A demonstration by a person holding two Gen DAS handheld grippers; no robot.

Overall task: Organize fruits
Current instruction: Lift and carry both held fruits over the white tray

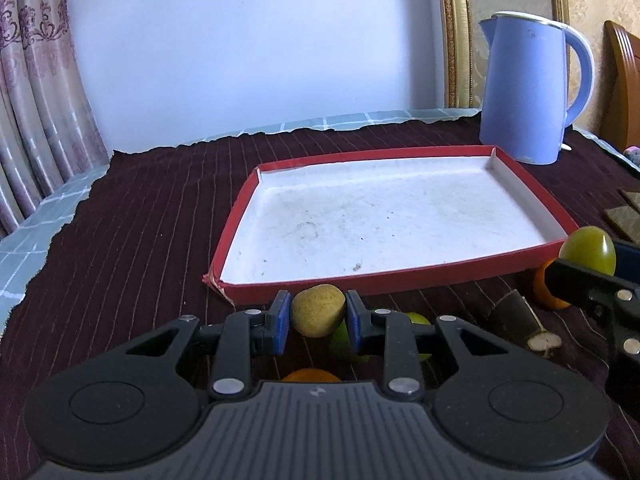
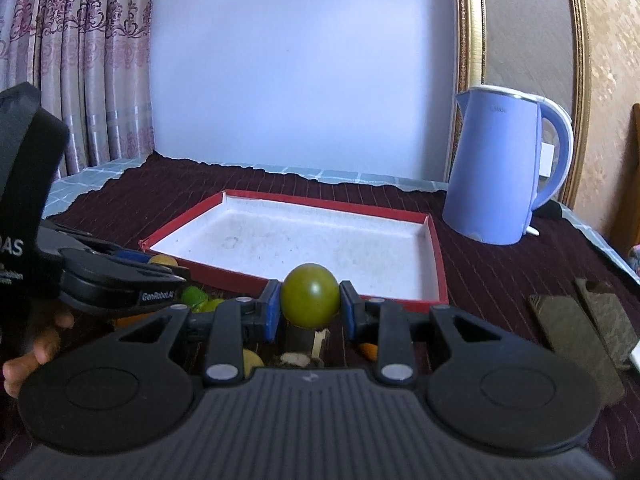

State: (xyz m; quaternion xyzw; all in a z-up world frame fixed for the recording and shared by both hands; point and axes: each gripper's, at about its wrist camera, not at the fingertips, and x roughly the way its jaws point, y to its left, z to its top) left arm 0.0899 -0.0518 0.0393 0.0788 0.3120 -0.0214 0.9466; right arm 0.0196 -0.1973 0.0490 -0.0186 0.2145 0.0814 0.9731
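Both my claws are clamped on fruit: left claw point(image 1: 318, 316) grips a tan fruit point(image 1: 317, 310), right claw point(image 2: 309, 307) a green fruit point(image 2: 309, 294), with the empty red tray point(image 2: 436, 256) at twelve o'clock, just beyond each.

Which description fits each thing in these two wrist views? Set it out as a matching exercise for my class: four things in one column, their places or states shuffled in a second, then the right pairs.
Things:
1. brownish fruit
2. green round fruit
3. red-rimmed tray
4. blue kettle

Places or states:
A. stands on the dark cloth beyond the tray's far right corner
B. clamped between the left gripper pads
C. lies on the cloth with a bare white floor
D. clamped between the right gripper pads

Pairs: 1-B, 2-D, 3-C, 4-A
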